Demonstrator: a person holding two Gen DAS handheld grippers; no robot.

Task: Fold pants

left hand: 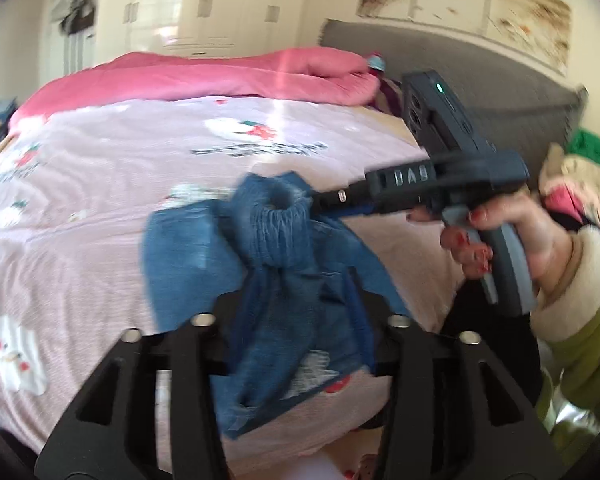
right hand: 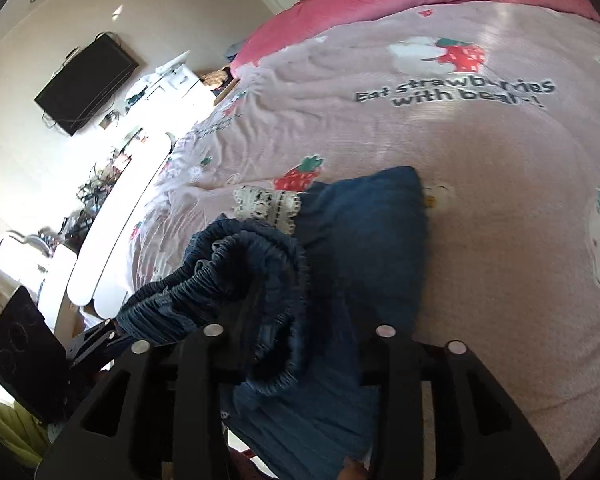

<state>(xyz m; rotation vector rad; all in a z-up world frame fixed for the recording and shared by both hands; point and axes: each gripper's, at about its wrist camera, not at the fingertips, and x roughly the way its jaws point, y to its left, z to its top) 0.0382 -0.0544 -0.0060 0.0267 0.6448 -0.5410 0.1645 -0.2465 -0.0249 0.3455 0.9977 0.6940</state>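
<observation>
Blue denim pants (left hand: 188, 256) with a gathered elastic waistband (left hand: 276, 216) are bunched up and partly lifted off the bed. My left gripper (left hand: 296, 284) has the cloth between its fingers, and the cloth hides the tips. In the right wrist view the left gripper (right hand: 100, 340) sits at the lower left, with the waistband (right hand: 240, 264) stretched to its tip. My right gripper (left hand: 320, 202), held by a hand (left hand: 512, 232), pinches the waistband from the right. From its own camera, the right gripper (right hand: 300, 304) is buried in the folded pants (right hand: 364, 232).
The bed has a pale pink cover (left hand: 100, 168) printed with strawberries. A bright pink duvet (left hand: 220, 76) lies along its far side, before a grey headboard (left hand: 480, 92). Clothes are piled at the right (left hand: 580, 176). A wall television (right hand: 88, 80) and a white desk (right hand: 116, 216) stand beyond the bed.
</observation>
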